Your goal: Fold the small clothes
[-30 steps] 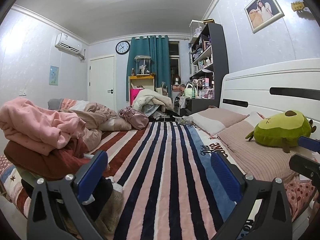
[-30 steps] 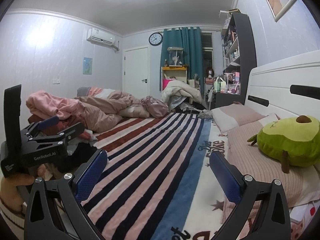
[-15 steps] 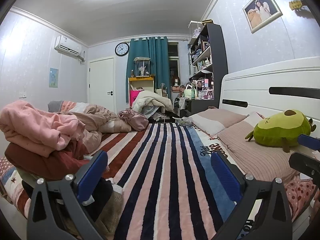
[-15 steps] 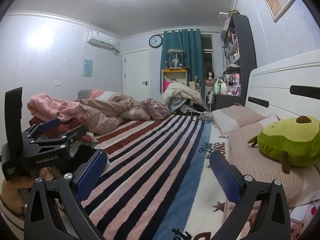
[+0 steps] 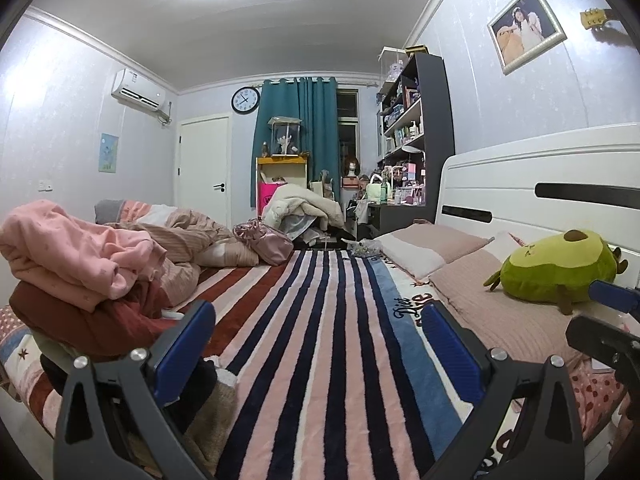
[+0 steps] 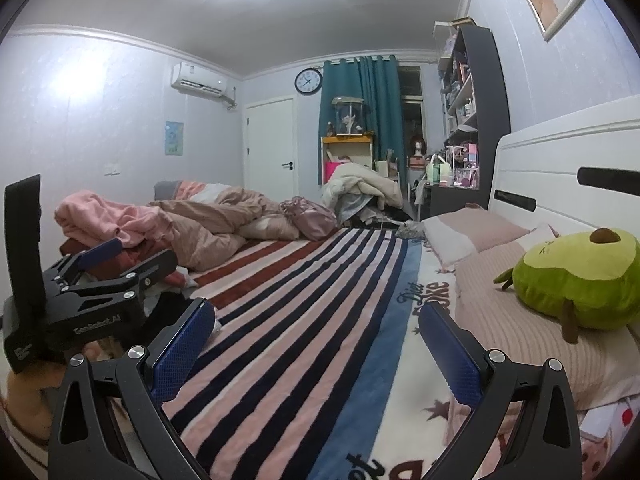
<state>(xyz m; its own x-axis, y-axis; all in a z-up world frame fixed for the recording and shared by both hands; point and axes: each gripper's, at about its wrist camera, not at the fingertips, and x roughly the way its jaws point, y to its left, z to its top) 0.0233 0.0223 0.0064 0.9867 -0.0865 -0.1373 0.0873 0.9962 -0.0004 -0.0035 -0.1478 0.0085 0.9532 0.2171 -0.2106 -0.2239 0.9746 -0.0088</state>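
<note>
Left gripper and right gripper: jaws spread wide, nothing between them, both above the striped blanket. The clothes pile, pink garment over a dark red one, lies at the left bed edge, near the left gripper's left finger; dark items beneath it are hard to identify. The right wrist view alone shows the left gripper's body and the hand holding it, partly cut off. An avocado plush rests on the pillows to the right. The wall clock hangs beside the curtain.
</note>
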